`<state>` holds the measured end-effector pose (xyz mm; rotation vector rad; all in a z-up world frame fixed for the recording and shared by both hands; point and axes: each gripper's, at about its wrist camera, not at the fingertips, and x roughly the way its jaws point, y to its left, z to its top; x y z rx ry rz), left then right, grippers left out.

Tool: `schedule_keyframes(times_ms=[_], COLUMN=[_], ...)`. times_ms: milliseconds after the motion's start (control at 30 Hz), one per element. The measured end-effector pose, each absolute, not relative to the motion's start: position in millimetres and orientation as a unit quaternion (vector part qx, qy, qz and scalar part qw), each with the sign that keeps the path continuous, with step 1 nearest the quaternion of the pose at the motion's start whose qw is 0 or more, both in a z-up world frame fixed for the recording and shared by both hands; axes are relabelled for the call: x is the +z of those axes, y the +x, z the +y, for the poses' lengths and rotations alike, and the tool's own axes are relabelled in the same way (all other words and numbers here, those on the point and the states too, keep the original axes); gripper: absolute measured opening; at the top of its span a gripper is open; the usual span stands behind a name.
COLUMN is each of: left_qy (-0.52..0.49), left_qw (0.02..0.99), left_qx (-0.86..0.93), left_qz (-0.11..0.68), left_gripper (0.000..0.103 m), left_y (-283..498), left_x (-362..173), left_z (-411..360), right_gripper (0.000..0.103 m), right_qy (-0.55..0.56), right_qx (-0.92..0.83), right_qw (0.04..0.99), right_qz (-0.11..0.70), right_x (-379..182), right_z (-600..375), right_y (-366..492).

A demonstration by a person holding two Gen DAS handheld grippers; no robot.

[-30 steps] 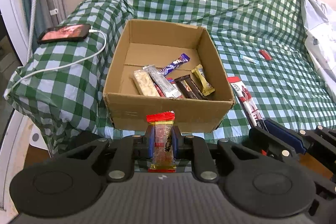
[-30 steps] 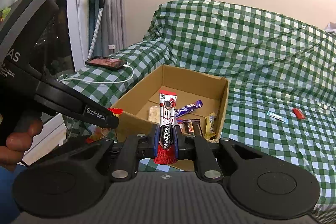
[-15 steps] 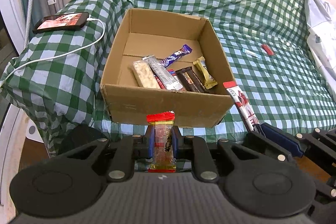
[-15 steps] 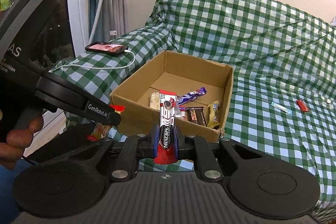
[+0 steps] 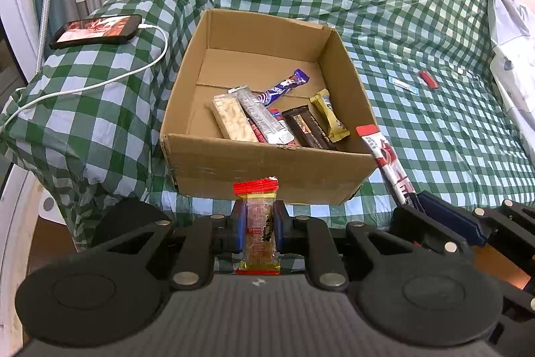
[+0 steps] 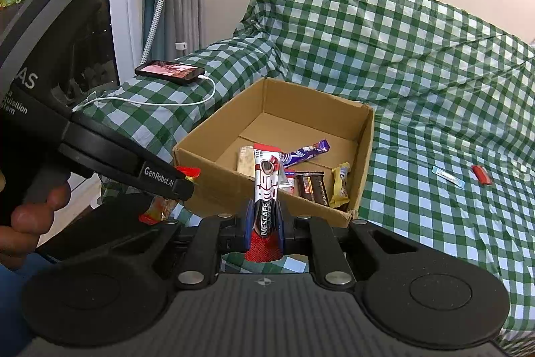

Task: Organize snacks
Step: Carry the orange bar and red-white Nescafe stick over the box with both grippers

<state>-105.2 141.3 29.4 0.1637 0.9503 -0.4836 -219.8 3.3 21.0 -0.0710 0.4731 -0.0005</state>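
Note:
An open cardboard box (image 5: 264, 166) sits on a green checked cover and holds several snack bars (image 5: 264, 119). My left gripper (image 5: 257, 223) is shut on a red-and-yellow wrapped snack bar (image 5: 258, 223), just short of the box's near wall. My right gripper (image 6: 264, 223) is shut on a red Nescafe stick (image 6: 265, 189), held upright near the box's near right corner (image 6: 351, 213). The stick also shows in the left wrist view (image 5: 388, 163). The left gripper shows in the right wrist view (image 6: 187, 179).
A phone (image 5: 97, 28) on a white charging cable (image 5: 110, 79) lies on the left armrest. A small red packet (image 5: 429, 79) and a thin blue-white sachet (image 5: 403, 85) lie on the cover right of the box. White cloth (image 5: 511, 32) lies at far right.
Both grippers have moved closer to the box and a little higher over it. Each still holds its snack.

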Motion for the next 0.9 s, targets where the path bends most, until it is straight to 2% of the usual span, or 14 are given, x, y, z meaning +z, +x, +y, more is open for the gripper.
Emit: schedule_keyframes(times_ms=[900], left_qy=[0.067], left_qw=[0.866], left_qx=[-0.197], left_qz=[0.455], left_gripper=[0.018], left_y=[-67], left_x=[32], left_z=[133], right_gripper=[0.015], right_qy=[-0.006], right_qx=[-0.016], right_qw=[0.969], right_qz=[0.246], right_x=[23], right_z=[-13], right_y=[-175])
